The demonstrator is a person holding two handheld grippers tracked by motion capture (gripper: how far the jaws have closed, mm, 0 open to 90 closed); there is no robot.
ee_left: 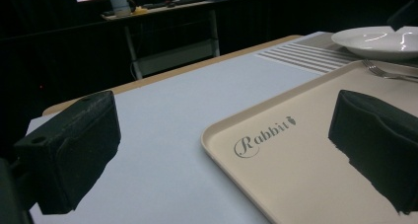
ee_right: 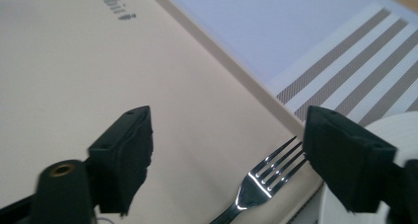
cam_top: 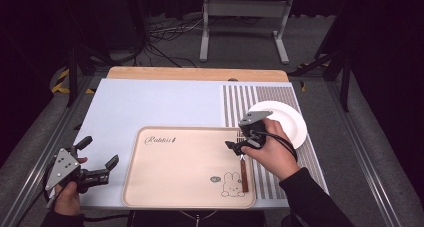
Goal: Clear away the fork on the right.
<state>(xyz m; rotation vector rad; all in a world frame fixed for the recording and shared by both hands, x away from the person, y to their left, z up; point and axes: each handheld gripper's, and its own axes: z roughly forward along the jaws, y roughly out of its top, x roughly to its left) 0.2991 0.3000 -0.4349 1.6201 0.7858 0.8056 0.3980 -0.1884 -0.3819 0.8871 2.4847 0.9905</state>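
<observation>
A fork (cam_top: 243, 173) with a brown handle lies on the beige tray (cam_top: 175, 187), along the tray's right edge, its tines pointing away from the person toward the white plate (cam_top: 292, 122). In the right gripper view the fork's metal tines (ee_right: 276, 160) rest on the tray surface just inside the rim, below and between the two black jaws, which touch nothing. The right gripper (cam_top: 240, 146) hovers above the tine end of the fork, at the tray's right rim, with its jaws set wide apart and nothing between the pads. The plate sits just beyond the tray's far right corner, on the striped part of the placemat (cam_top: 150, 107) that covers the tabletop. The left gripper (cam_top: 97, 159) is held off the tray's left edge, near the front left corner of the placemat, jaws spread wide and empty; in its own view the tray's printed "Rabbit" lettering (ee_left: 263, 135) lies between them, farther off.
</observation>
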